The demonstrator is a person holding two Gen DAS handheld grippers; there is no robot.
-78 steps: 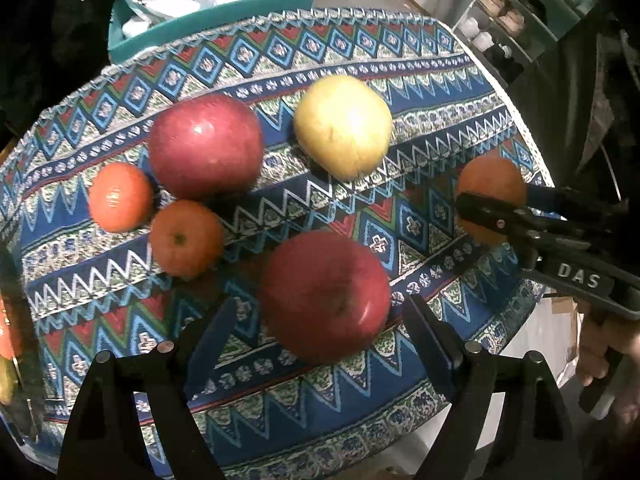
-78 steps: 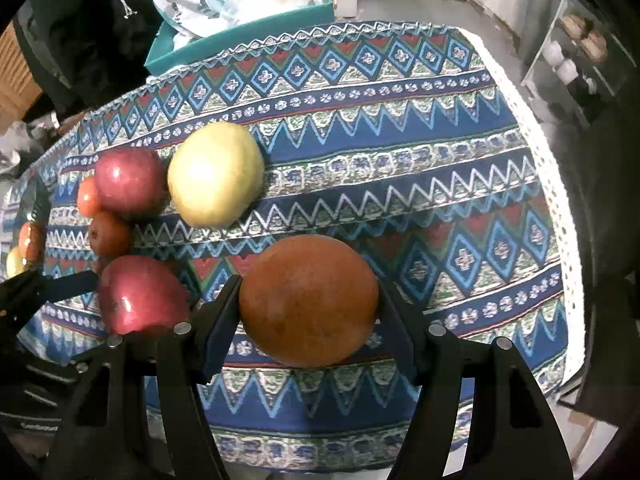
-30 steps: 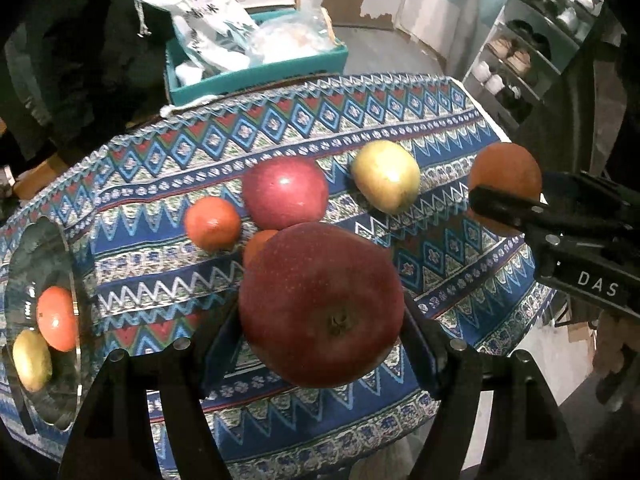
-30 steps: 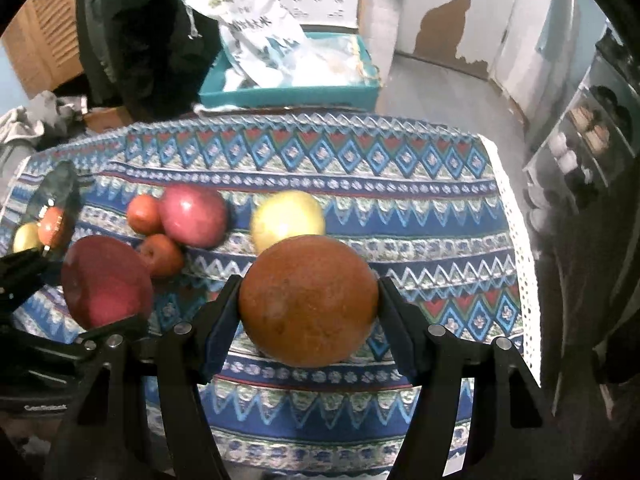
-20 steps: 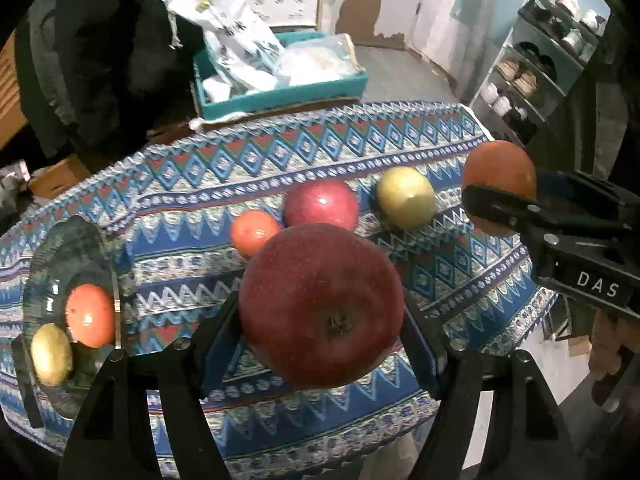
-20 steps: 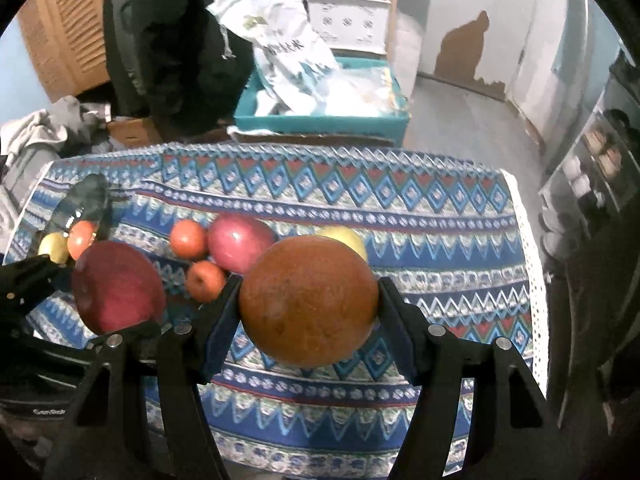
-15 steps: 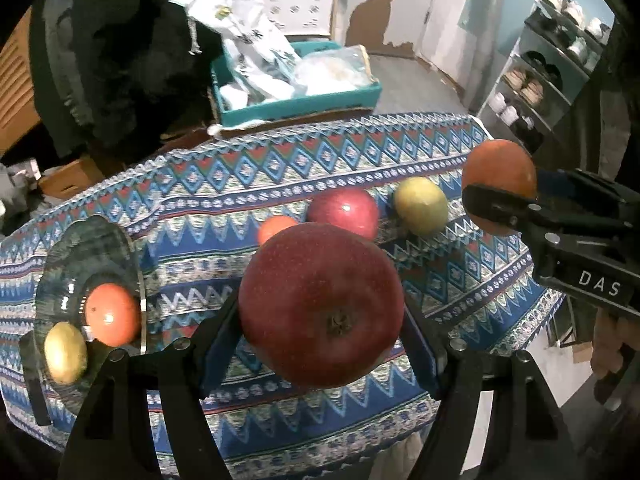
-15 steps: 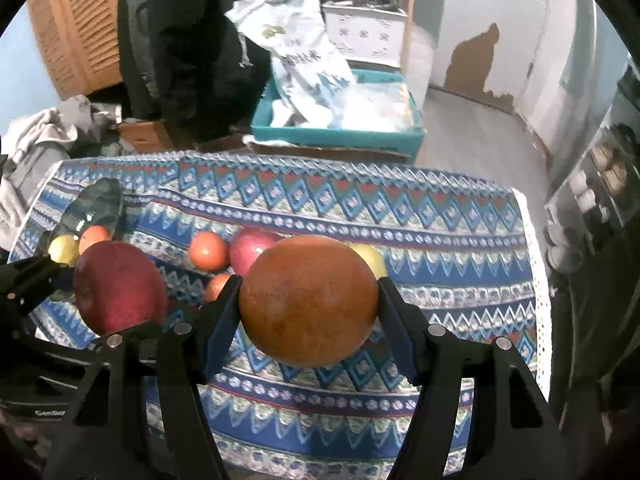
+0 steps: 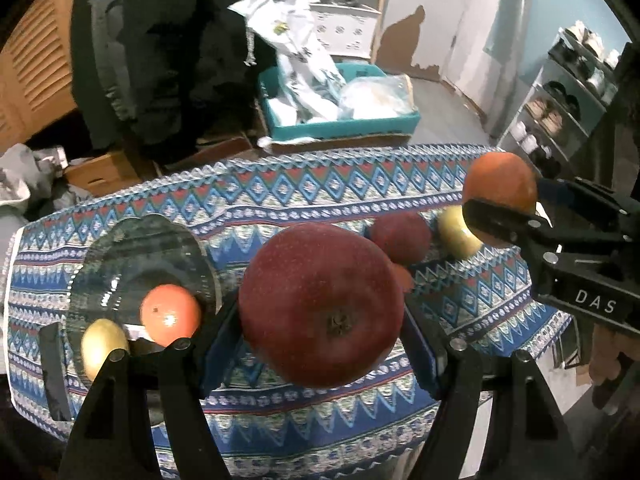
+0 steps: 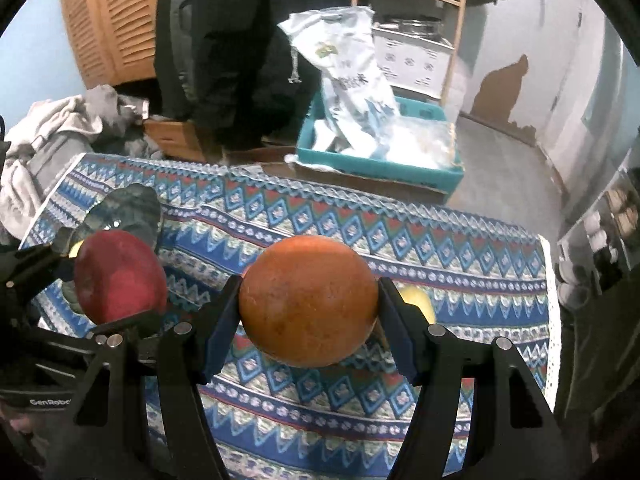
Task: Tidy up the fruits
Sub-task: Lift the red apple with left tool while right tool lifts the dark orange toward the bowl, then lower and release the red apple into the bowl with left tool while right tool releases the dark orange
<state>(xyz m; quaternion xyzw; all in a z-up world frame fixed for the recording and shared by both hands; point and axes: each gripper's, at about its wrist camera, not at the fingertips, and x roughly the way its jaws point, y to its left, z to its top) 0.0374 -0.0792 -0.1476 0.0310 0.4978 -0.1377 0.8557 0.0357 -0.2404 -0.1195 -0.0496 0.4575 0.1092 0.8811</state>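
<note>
A big dark red apple (image 9: 320, 300) fills the left wrist view, and my left gripper (image 9: 320, 320) is shut on it, above the patterned tablecloth (image 9: 280, 192). My right gripper (image 10: 308, 304) is shut on a large orange (image 10: 308, 296), also held above the cloth. Each gripper shows in the other's view: the right one (image 9: 504, 200) at the right edge, the left one (image 10: 92, 288) at the left. A glass plate (image 9: 120, 248) at the table's left end holds a small orange (image 9: 170, 314) and a yellow fruit (image 9: 104, 346). A red apple (image 9: 400, 236) and a yellow apple (image 9: 456, 232) lie on the cloth.
Another small orange (image 9: 402, 278) peeks out behind the held apple. Beyond the table stand a teal crate (image 9: 344, 126) with white bags and a person in dark clothes (image 9: 160, 60). A shoe rack (image 9: 560, 112) is at the right, a pile of grey cloth (image 10: 44, 148) at the left.
Both grippers have risen and drifted left with their fruit still held. The table looks smaller and the glass plate has come fully into view.
</note>
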